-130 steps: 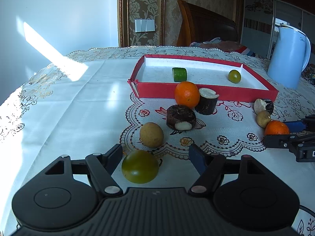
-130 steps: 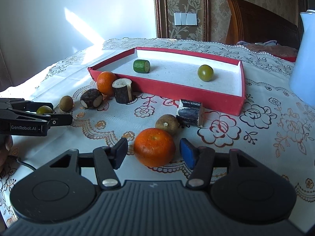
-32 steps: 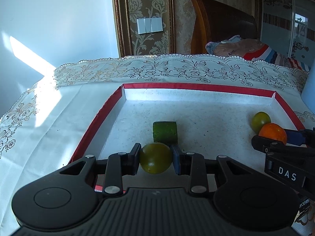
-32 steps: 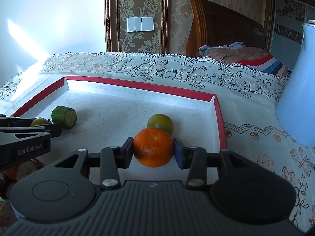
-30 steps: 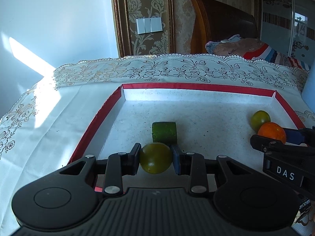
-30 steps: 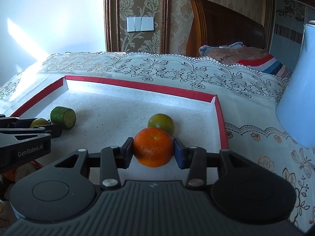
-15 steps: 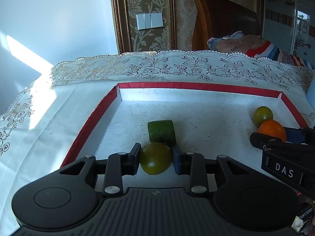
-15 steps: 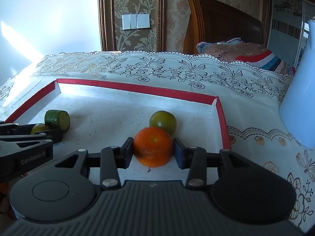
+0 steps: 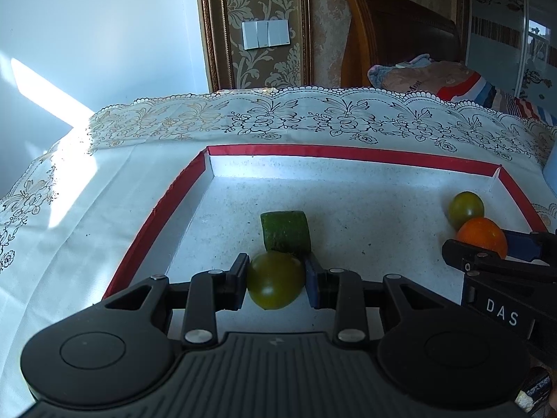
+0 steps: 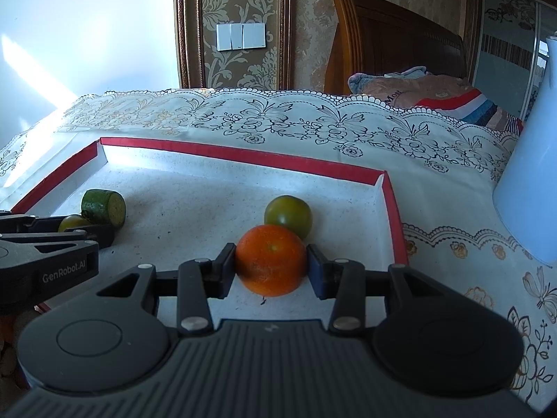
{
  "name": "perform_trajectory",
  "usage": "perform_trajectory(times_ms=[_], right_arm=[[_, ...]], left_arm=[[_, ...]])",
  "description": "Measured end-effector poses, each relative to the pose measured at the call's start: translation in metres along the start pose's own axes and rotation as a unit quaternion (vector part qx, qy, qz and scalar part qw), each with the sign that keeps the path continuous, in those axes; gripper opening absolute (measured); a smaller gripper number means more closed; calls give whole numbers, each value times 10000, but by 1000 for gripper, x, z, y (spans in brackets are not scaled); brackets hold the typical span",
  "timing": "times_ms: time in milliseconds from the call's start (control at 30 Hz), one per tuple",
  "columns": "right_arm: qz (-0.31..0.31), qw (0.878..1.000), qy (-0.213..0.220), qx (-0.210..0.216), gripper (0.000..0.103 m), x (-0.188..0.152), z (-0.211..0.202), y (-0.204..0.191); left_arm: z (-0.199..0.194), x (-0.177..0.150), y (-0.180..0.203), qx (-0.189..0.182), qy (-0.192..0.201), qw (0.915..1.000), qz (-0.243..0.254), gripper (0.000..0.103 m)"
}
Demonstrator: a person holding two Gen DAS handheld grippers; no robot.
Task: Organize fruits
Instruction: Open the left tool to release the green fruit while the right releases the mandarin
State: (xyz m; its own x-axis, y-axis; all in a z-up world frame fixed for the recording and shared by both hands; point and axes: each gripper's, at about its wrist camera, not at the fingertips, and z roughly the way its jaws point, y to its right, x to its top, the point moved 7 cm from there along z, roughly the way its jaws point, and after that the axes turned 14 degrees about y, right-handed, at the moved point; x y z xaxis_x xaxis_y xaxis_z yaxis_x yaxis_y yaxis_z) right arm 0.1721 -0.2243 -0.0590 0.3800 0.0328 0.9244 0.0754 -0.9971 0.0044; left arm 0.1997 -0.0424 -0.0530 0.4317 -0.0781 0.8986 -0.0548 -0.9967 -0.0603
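Observation:
My left gripper (image 9: 275,280) is shut on a green tomato (image 9: 275,284) and holds it low over the red tray (image 9: 153,216), just in front of a green cucumber piece (image 9: 285,231). My right gripper (image 10: 271,266) is shut on an orange (image 10: 269,264) over the tray's right part, right in front of a second green tomato (image 10: 288,214). The orange (image 9: 482,231) and second tomato (image 9: 465,205) also show in the left wrist view. The cucumber piece (image 10: 103,207) and the left gripper's tomato (image 10: 73,223) show at the left of the right wrist view.
The tray rests on a white lace tablecloth (image 9: 313,115). A pale blue kettle (image 10: 529,188) stands right of the tray. A wooden headboard (image 10: 393,52) and bedding are behind the table. Other fruit outside the tray is hidden.
Both grippers have moved forward and lower over the tray, each still holding its fruit. The cucumber piece and the second tomato look closer now.

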Motion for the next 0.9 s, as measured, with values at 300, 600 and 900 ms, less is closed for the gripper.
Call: perform_trajectory(times_ms=[300,600,900], right_arm=[[-34,10000,0,-7,41,0,0,-1],[-45,10000,-24,3,42,-1,0,-1],[-65,10000,-22,3,42,-1,-1,-1]], left_arm=[[-1,-1,0,47,2,10000,43,39],[-4,-3,9,-118,21,9998,187,63],[-4,-4,7,-176,-37,9998,67,65]])
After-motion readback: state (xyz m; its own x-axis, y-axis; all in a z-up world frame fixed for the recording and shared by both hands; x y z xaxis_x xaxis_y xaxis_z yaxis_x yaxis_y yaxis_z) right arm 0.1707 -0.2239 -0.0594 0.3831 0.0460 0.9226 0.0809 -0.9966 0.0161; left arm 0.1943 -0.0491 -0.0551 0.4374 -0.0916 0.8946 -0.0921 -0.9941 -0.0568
